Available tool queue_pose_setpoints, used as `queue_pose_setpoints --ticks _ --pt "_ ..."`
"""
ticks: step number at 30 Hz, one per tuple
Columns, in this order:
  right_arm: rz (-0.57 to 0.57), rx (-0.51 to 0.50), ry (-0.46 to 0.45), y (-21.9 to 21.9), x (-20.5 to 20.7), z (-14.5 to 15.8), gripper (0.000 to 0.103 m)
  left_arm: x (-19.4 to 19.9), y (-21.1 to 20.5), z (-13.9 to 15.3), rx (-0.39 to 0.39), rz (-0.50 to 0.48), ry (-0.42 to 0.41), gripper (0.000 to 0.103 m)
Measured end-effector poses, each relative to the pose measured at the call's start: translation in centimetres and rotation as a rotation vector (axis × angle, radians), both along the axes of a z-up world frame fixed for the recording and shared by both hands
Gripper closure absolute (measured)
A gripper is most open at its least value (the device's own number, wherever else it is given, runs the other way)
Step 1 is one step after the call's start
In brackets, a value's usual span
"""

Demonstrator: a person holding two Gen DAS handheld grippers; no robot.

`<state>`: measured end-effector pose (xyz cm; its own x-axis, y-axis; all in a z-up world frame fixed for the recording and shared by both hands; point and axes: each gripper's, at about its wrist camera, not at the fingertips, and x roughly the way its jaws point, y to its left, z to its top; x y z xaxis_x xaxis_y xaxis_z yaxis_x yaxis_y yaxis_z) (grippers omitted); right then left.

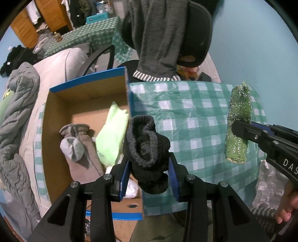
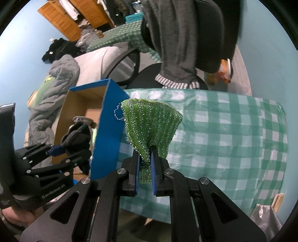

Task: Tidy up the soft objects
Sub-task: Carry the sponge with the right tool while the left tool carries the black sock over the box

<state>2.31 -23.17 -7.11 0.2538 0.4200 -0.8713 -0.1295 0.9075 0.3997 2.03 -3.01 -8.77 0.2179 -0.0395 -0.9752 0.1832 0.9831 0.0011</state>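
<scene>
Black sock (image 1: 147, 154) is pinched upright by the left gripper (image 1: 149, 173); green mesh (image 2: 150, 126) is pinched by the right gripper (image 2: 145, 154), fanning upward.

This was a lived-in home bedroom: beyond the claw stood an office chair (image 1: 195, 33) draped with a grey sweater (image 1: 158, 37), wooden louvred wardrobe doors (image 1: 54, 13), rumpled grey bedding (image 1: 16, 104), and a green-checked surface (image 1: 195, 111).

Close, downward wrist views; shared table (image 1: 195, 104)
</scene>
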Motion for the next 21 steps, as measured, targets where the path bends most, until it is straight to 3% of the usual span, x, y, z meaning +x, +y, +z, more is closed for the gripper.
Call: queue_pose_setpoints --ticks 21 --pt "0.168 0.038 -0.009 8.9 2.0 0.3 0.093 -0.2 8.8 -0.2 0.026 0.168 0.005 0.065"
